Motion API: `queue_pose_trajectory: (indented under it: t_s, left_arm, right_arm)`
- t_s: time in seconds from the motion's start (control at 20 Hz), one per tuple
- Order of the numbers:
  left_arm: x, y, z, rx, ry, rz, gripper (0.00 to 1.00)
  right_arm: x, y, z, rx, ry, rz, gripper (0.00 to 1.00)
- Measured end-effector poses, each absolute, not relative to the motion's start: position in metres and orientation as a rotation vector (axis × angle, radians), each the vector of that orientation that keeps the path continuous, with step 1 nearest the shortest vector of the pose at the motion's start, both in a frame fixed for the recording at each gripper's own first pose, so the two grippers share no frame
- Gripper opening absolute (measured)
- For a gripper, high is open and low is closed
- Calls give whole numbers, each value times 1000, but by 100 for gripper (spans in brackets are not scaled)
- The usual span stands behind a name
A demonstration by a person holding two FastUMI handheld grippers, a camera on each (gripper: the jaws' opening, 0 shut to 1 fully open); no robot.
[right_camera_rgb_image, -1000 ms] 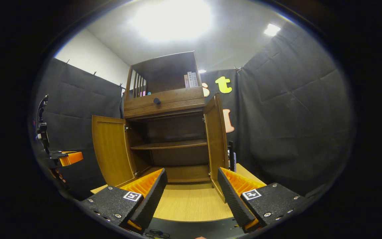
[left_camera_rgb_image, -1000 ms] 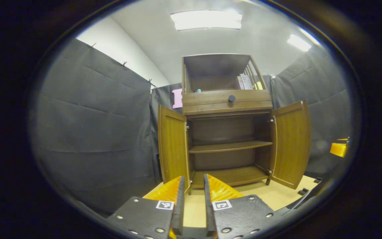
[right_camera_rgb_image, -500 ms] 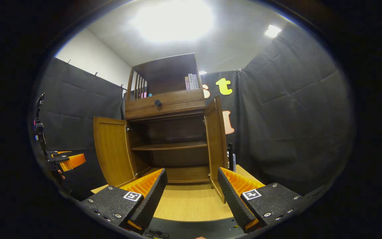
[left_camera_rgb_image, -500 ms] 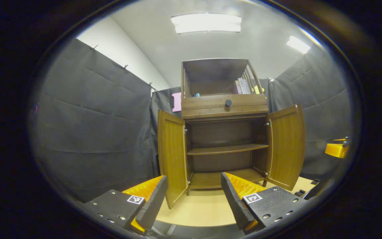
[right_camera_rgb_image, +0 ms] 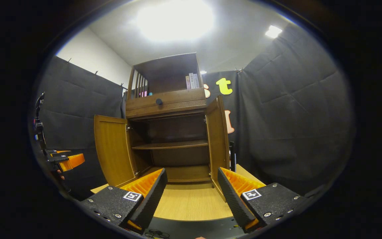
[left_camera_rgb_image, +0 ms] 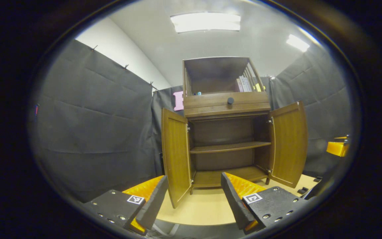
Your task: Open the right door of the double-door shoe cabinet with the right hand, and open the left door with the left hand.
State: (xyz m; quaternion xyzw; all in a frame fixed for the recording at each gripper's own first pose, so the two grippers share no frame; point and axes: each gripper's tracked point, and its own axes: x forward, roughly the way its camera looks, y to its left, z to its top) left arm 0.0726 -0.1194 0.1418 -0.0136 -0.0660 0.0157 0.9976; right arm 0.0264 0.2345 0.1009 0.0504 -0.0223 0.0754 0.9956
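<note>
Left gripper (left_camera_rgb_image: 191, 196) spread since earlier | right gripper (right_camera_rgb_image: 191, 192) apart | doors (left_camera_rgb_image: 177, 156) open

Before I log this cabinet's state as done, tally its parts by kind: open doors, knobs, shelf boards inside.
Open doors: 2, the left door and the right door
Knobs: 1, the drawer knob
Shelf boards inside: 2, the middle shelf and the bottom board
Total: 5
</note>
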Motion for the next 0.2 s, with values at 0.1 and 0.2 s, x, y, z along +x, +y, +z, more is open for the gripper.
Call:
queue_pose_trajectory:
  t_s: [0.1, 0.2]
  left_arm:
    - [75, -118, 141, -21, -132, 28, 98]
    - [76, -117, 145, -23, -139, 18, 98]
  right_arm:
    - [28, 238, 99, 104, -37, 148, 94]
    - [29, 238, 99, 94, -37, 139, 94]
